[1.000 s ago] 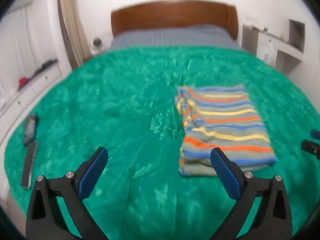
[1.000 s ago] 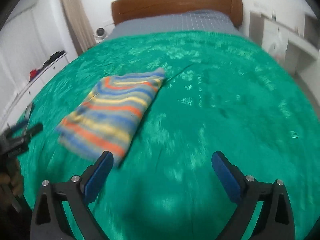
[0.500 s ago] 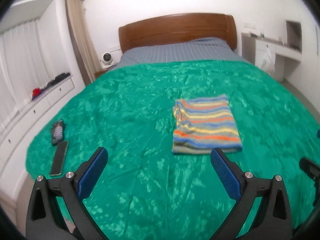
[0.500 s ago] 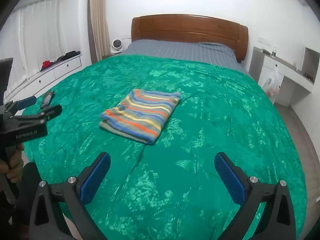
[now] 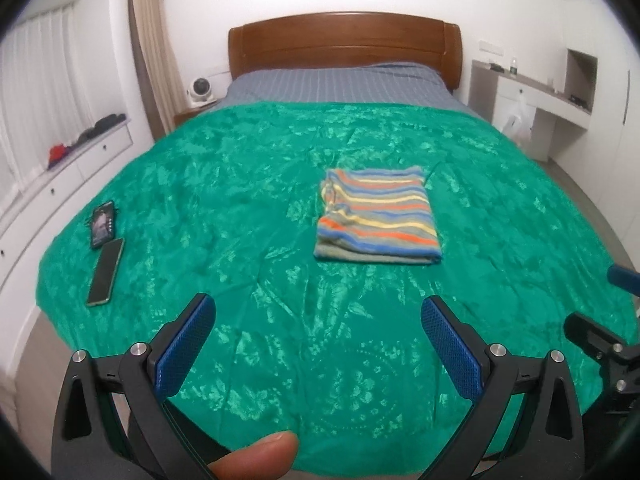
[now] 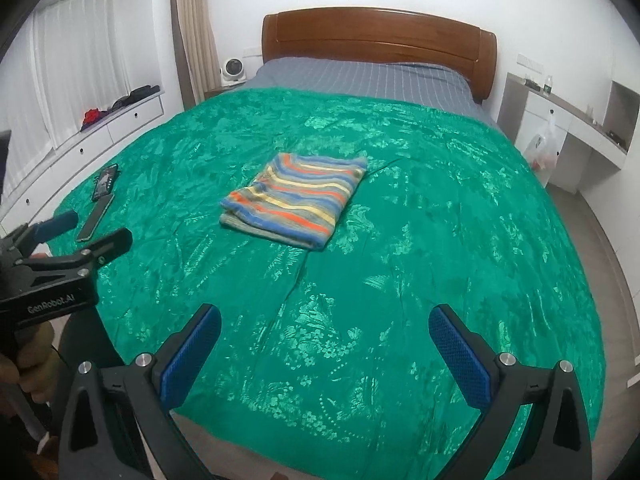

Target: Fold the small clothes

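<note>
Left hand-held gripper [image 5: 316,336] and right hand-held gripper [image 6: 324,344] both wide apart, empty, folded striped garment [image 5: 376,220] well ahead on green bedspread [image 5: 240,200]

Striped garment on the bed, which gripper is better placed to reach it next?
Roughly even, slightly left: the striped garment lies nearly straight ahead of the open left gripper, but sits off to the left of the open right gripper.

The bedspread [image 5: 240,184] was a glossy green cloth with a woven floral sheen, and the folded striped garment [image 5: 378,216] on it looked like soft, matt knit. The headboard [image 5: 344,46] was smooth polished wood, while each gripper [image 5: 316,344] [image 6: 324,348] was matt black plastic with blue textured pads [image 5: 450,348] and metal screws.
</note>
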A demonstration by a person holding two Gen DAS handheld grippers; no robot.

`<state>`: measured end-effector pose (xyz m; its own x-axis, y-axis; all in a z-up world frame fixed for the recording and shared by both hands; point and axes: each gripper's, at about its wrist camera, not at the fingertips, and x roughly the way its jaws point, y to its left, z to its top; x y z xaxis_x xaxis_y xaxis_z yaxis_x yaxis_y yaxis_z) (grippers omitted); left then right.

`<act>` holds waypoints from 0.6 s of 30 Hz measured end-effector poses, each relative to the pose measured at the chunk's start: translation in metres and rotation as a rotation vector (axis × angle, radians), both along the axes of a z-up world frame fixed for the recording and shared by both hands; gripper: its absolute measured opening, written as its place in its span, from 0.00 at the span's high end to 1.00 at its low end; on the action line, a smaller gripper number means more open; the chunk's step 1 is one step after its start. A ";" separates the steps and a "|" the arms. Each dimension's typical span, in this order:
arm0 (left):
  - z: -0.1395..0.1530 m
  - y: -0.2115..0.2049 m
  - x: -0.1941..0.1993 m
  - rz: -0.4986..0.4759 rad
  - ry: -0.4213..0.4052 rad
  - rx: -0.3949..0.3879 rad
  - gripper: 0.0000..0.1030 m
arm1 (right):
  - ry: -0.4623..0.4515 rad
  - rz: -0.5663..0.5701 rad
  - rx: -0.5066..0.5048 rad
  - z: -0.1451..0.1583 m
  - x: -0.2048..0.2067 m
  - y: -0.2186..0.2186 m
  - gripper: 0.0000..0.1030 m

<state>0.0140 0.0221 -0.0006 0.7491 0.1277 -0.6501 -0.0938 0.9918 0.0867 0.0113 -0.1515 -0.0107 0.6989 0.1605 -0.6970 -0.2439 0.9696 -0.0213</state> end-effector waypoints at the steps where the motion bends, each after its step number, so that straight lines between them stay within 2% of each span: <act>1: 0.000 -0.002 -0.001 0.007 0.004 0.020 0.00 | -0.001 0.002 -0.001 0.003 -0.002 0.000 0.01; 4: 0.003 -0.008 -0.006 0.014 0.006 0.068 0.00 | 0.002 0.003 -0.006 0.009 -0.006 0.002 0.01; 12: 0.020 -0.003 -0.020 -0.014 0.037 -0.010 0.00 | -0.013 0.045 -0.013 0.029 -0.019 0.014 0.01; 18: 0.025 -0.002 -0.024 -0.021 0.044 -0.007 0.00 | 0.007 0.037 -0.028 0.027 -0.022 0.015 0.01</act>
<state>-0.0104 0.0198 0.0242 0.7224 0.1072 -0.6831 -0.0688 0.9942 0.0832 -0.0105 -0.1361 0.0162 0.6877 0.1662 -0.7067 -0.2795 0.9590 -0.0465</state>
